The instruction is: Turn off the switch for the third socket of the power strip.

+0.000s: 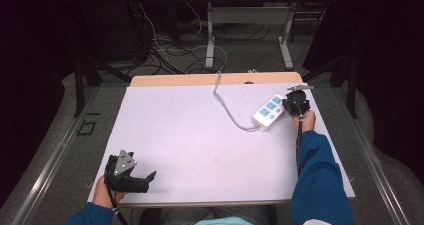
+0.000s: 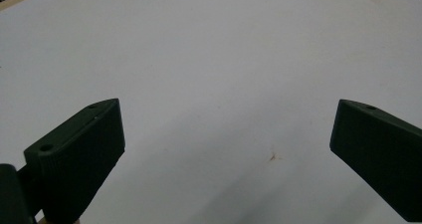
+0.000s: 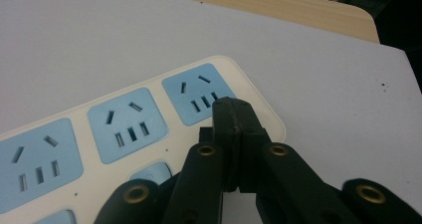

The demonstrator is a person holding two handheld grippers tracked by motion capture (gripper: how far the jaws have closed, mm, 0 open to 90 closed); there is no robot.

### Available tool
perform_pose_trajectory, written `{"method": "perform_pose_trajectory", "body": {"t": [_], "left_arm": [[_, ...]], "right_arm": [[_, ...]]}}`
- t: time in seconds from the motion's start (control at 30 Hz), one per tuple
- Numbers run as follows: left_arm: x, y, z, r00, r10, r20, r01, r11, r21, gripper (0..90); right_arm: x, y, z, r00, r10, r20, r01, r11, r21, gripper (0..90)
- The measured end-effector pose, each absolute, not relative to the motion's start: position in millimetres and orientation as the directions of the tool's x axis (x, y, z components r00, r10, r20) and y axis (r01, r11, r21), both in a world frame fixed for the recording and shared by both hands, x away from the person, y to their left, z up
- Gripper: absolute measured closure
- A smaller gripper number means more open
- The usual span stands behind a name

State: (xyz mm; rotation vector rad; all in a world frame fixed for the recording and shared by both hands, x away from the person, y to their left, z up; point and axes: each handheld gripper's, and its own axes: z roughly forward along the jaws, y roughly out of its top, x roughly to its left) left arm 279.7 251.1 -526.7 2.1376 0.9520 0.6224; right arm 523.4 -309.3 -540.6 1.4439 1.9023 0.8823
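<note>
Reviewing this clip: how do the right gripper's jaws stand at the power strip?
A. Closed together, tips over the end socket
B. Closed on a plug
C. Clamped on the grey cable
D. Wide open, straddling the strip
A: in the right gripper view the right gripper has its jaws pressed together with nothing between them, their tips over the end socket of the power strip.

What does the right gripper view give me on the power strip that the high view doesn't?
Right gripper view: the slots in the blue sockets, a blue button on the power strip, and the right gripper with its jaws shut over the strip's end socket; contact cannot be told.

High view: the strip's grey cable running to the table's far edge, and the left gripper far off at the near left.

Both: the white strip on the table.
</note>
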Motion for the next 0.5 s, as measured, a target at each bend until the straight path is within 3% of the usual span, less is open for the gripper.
{"method": "perform_pose_trajectory", "body": {"t": [0.5], "left_arm": [[279.8, 251.2, -526.5, 0.615, 0.776, 0.141, 0.437, -0.484, 0.758, 0.7]], "right_arm": [[523.2, -307.7, -539.9, -0.238, 0.969, -0.07, 0.581, 0.2, 0.789, 90.0]]}}
